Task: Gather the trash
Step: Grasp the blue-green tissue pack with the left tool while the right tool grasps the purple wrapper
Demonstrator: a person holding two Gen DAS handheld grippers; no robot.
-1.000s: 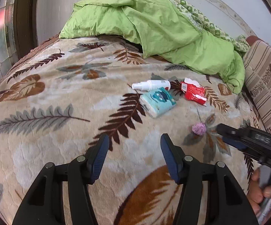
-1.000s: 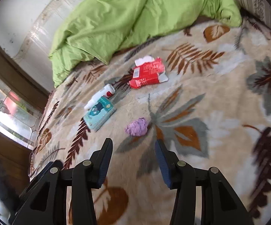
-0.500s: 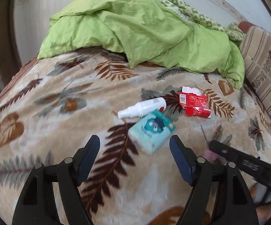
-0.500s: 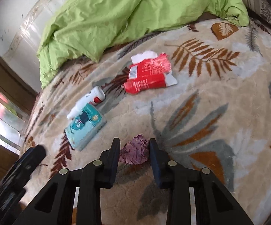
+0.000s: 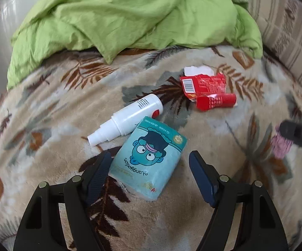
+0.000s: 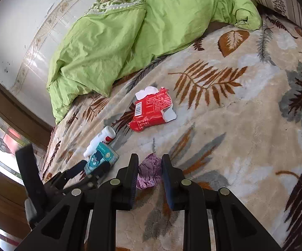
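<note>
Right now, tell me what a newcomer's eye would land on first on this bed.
The green duvet heaped at the far side of the leaf-print blanket. Then the red wrapper mid-blanket, with a white bottle and teal tissue pack beside it, the pack between the open left gripper fingers. The right gripper is shut on a purple wad.

Leaf-print bed [image 5: 52, 113], wrapper [image 5: 207, 90], bottle [image 5: 125, 119], tissues [image 5: 148, 163]

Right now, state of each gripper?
left gripper: open, jaws either side of the teal tissue pack, not closed on it.
right gripper: shut on the purple crumpled wrapper.
</note>
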